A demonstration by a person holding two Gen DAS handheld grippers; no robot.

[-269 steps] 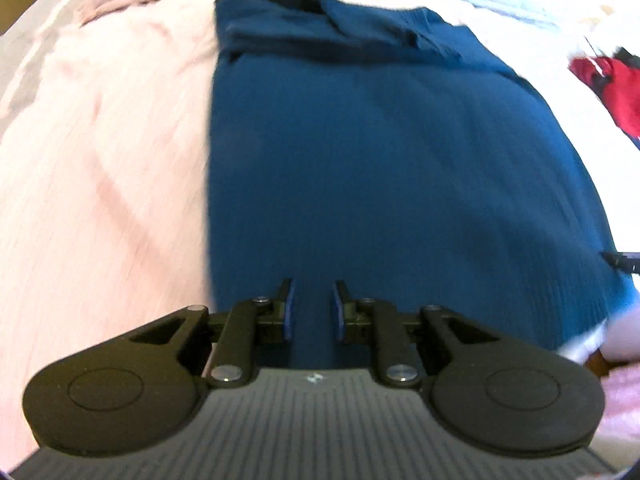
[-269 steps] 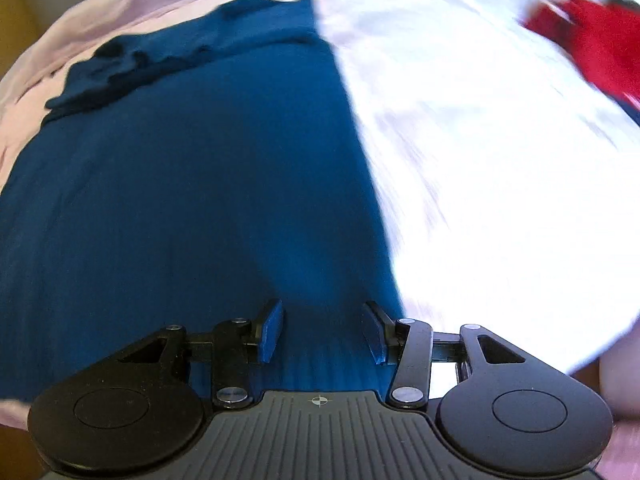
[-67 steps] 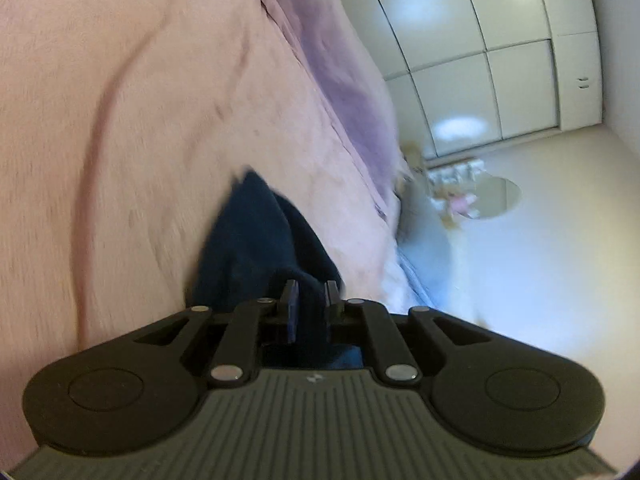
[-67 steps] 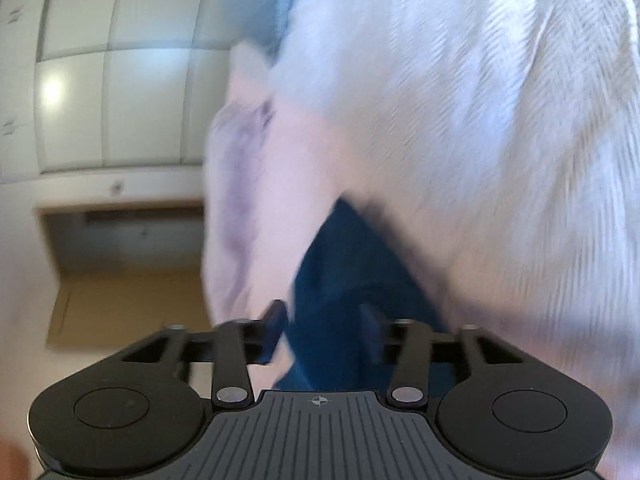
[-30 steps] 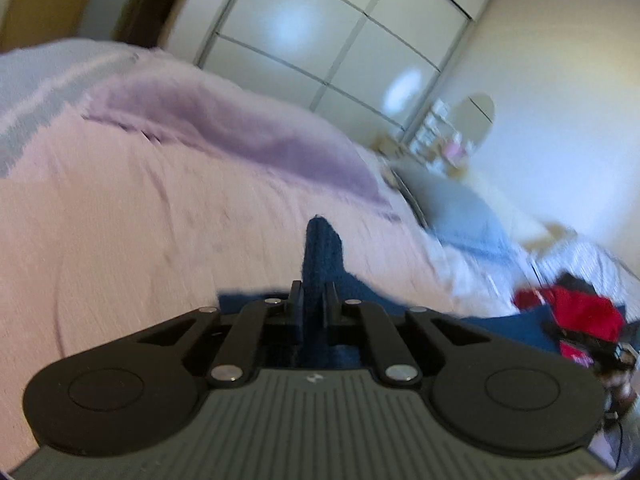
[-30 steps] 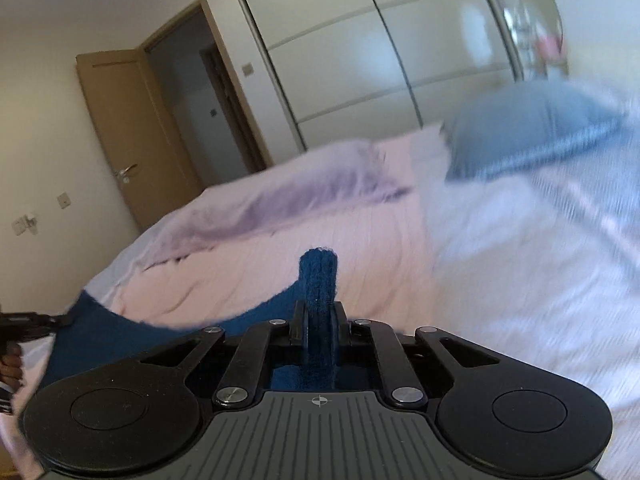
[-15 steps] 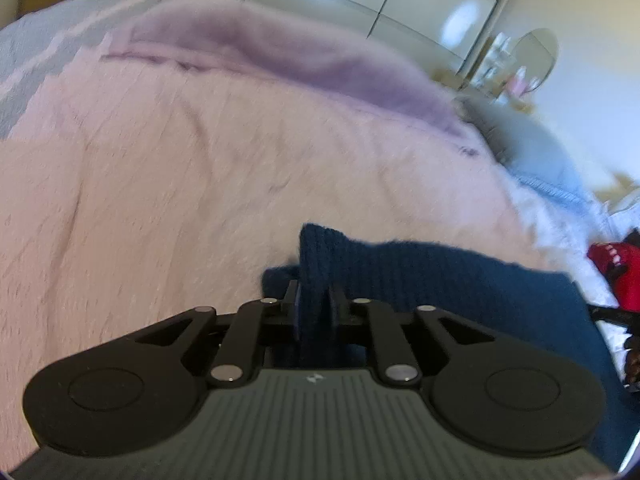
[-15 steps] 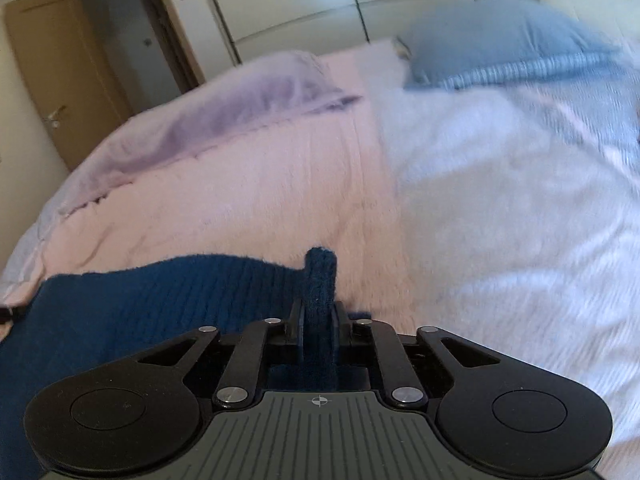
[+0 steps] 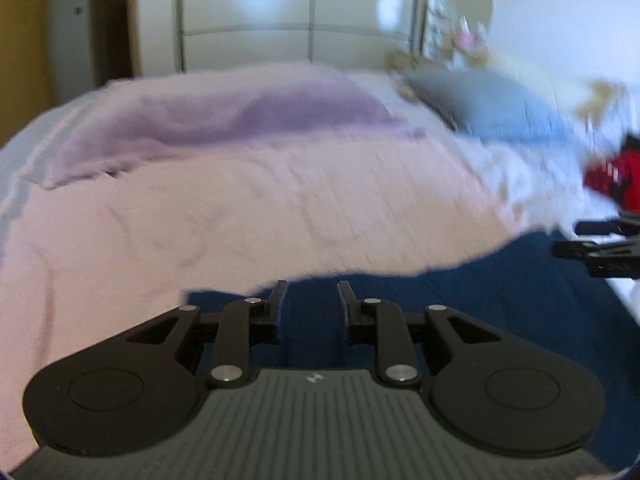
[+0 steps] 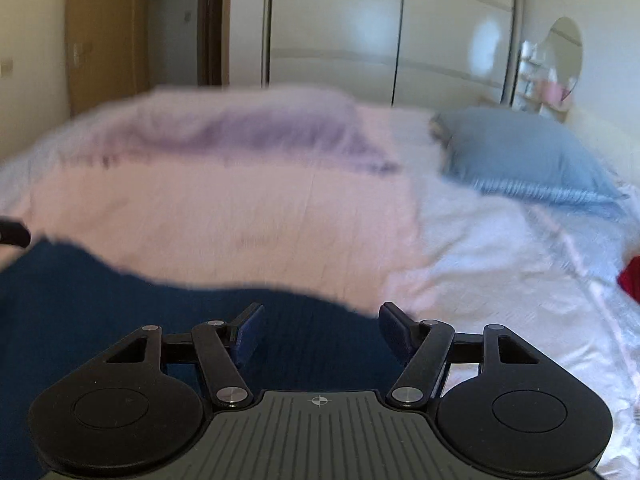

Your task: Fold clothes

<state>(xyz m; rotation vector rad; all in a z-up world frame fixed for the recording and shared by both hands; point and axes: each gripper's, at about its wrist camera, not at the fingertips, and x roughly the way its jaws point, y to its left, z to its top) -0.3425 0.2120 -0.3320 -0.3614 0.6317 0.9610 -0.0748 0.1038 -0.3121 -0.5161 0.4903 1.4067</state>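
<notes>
Nearest the lens in each wrist view, both sets of jaws stand parted with nothing between them. The left gripper [image 9: 311,294] and the right gripper [image 10: 320,326] hover just above the blue sweater [image 9: 460,312], which lies spread on the bed [image 9: 280,208], at its near side, on the pink blanket [image 9: 248,216].

The step in hand looks like the release after laying a fold over. To do it well, both grippers should draw straight back and slightly up, jaws kept wide, so no finger drags the knit and pulls the fresh edge out of line. Lifting both at once would help keep that edge even.

The far edge of the sweater runs across the bed from the left gripper's side to the right gripper's side, so the sweater's long axis seems to lie crosswise, parallel to the near side of the bed. That edge is wavy rather than straight, which suggests it may want smoothing. Where the collar or hem points cannot be told; both views are blurred.

Beyond the sweater, the pink blanket stretches away toward a purple blanket [image 9: 224,124]. To the right of the sweater lies white bedding [image 10: 500,256], with a red garment [image 9: 612,178] on it. Farther back sits a blue pillow [image 10: 516,156], and behind the bed stand wardrobe doors [image 10: 384,28].
</notes>
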